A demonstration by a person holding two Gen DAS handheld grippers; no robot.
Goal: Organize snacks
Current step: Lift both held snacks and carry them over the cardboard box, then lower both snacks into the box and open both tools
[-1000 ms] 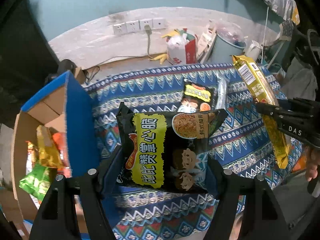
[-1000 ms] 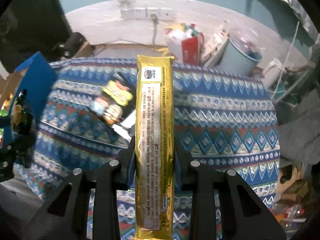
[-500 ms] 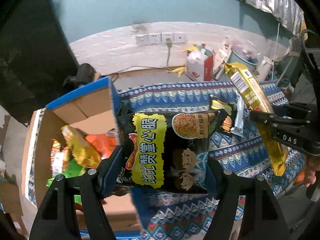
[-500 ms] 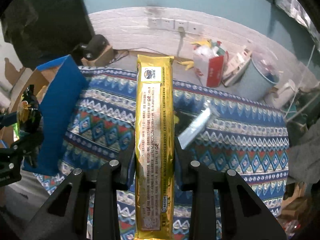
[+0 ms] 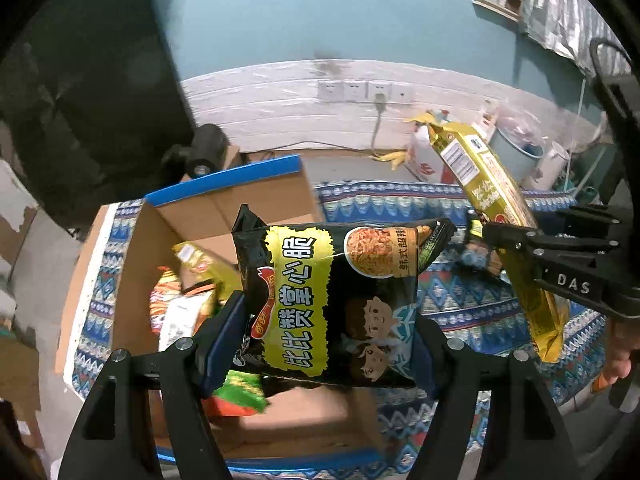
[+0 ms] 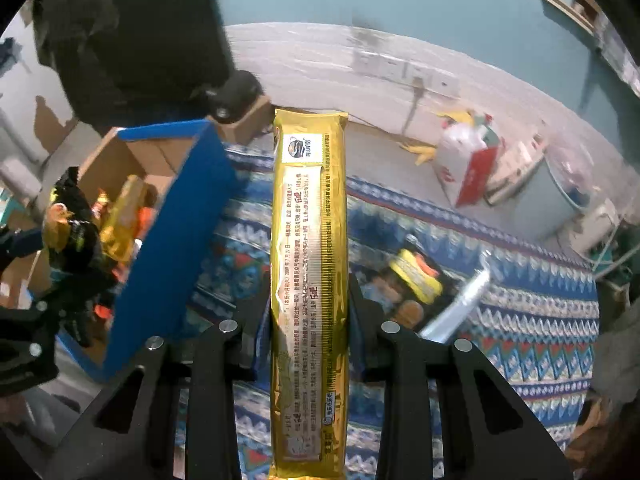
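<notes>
- While clamped in the left gripper (image 5: 328, 344), black noodle-snack bag (image 5: 332, 300) hangs over the cardboard box (image 5: 240, 208) of snacks.
- Right gripper (image 6: 308, 332) clenched on gold packet (image 6: 308, 248), above patterned cloth (image 6: 520, 320).

Black noodle-snack bag (image 5: 332, 304): big yellow panel reads "比比赞掌心脆", small strip at upper right "韩式超辣". Right gripper (image 5: 560, 276) body, right of frame: white letters "DAS". Gold wafer pack (image 6: 308, 280): dense small print, mostly unreadable; date "2009年7月27日" legible mid-pack; barcode on it in left wrist view.
</notes>
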